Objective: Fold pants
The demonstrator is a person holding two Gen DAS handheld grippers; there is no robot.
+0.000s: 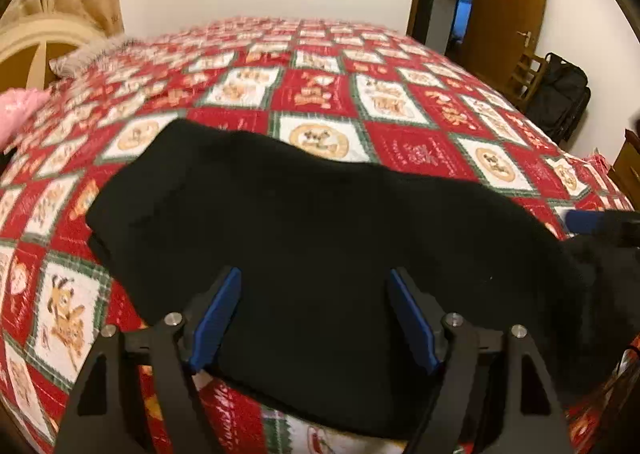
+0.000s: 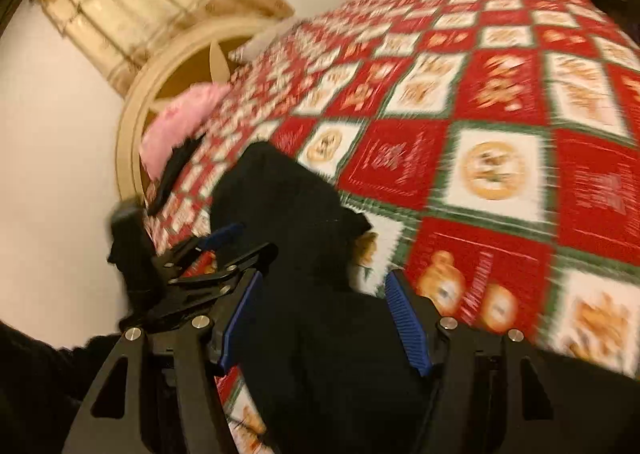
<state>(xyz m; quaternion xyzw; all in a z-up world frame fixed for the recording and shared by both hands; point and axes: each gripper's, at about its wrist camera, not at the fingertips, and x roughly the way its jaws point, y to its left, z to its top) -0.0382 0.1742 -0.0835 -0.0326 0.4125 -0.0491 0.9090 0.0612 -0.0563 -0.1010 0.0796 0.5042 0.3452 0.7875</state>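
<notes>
A: The pants are black, thick and soft by the look of them, probably a knit or fleece. I'd judge them light and limp: they'll sag and drape the moment they leave the bed, and there's nothing fragile about them.

B: Where would you take hold?

A: At an edge or corner, pinching through every layer there so the fold carries over together. A bite in the middle would only bunch the cloth.

B: And where are they lying?

A: Spread across the near part of the bed, on its red and white patterned cover, the near edge close to the bed's side.

B: The left gripper?

A: Its blue-padded fingers stand wide apart over the near part of the cloth, which fills the gap between them. The pads aren't pressing on it; I see nothing held.

B: The right gripper?

A: Its view is blurred. The fingers are spread too, black cloth lying between and below them. No pinch that I can see. The other gripper shows just to its left.

B: Anything else about?

A: A pink bundle near the headboard, well apart from the pants.
</notes>
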